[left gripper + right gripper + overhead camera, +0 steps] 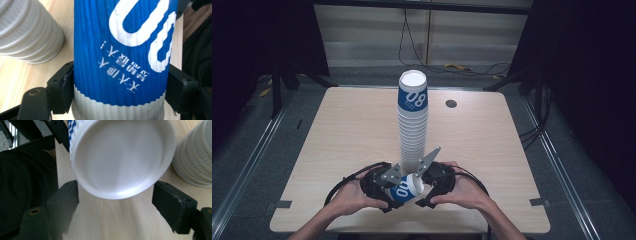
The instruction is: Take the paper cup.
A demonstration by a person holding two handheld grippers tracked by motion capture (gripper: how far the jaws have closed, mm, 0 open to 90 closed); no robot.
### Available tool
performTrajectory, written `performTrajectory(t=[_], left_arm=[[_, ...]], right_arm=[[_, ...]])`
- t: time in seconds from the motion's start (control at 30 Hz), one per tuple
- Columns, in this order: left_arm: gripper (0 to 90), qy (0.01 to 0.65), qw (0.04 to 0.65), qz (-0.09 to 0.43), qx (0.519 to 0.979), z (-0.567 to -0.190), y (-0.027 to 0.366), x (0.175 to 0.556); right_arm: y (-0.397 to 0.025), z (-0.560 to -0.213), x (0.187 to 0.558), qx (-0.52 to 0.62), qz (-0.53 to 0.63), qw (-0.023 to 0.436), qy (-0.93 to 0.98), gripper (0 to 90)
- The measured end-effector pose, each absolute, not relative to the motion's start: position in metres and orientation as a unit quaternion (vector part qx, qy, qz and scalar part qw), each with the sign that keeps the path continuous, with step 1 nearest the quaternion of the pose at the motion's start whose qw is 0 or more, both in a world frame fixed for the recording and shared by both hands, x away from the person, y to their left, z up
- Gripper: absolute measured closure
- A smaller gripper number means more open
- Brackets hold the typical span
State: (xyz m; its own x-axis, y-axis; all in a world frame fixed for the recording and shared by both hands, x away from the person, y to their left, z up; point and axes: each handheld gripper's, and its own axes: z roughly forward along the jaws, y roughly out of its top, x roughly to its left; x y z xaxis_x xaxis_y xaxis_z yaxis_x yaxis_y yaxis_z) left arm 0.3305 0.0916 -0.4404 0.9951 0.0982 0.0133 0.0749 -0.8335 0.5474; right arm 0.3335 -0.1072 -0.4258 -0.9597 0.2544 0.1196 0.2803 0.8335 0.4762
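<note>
A tall stack of upturned white paper cups (413, 125) stands mid-table, its top cup banded blue. One blue-and-white cup (404, 190) lies on its side near the front edge. My left gripper (396, 194) is shut on it, and in the left gripper view both jaws press the ribbed blue cup (120, 50) from either side, with the stack (27, 32) at the upper left. My right gripper (426, 186) faces the cup's white base (122, 157). Its jaws stand wide, and the right gripper (116, 202) is open just short of the base. The stack (195, 157) is at the right.
The light wooden table (337, 130) has a round cable hole (451, 104) at the back right. Both hands work close to the front edge. Cables (462, 67) lie on the floor beyond the table. Dark curtains flank both sides.
</note>
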Motion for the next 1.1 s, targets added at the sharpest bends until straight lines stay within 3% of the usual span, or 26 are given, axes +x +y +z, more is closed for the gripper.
performTrajectory(t=[0.63, 0.8, 1.1], left_arm=[[22.1, 0.020, 0.270, 0.014, 0.963, -0.445, 0.077, 0.320], [21.8, 0.018, 0.271, 0.009, 0.962, -0.448, 0.078, 0.320], [20.7, -0.003, 0.306, 0.032, 0.951, -0.447, 0.086, 0.322]], right_arm=[[-0.099, -0.426, 0.332, -0.117, -0.274, 0.052, -0.953, 23.2], [-0.099, -0.427, 0.330, -0.117, -0.274, 0.060, -0.953, 28.4], [-0.103, -0.424, 0.326, -0.102, -0.286, 0.032, -0.952, 30.3]])
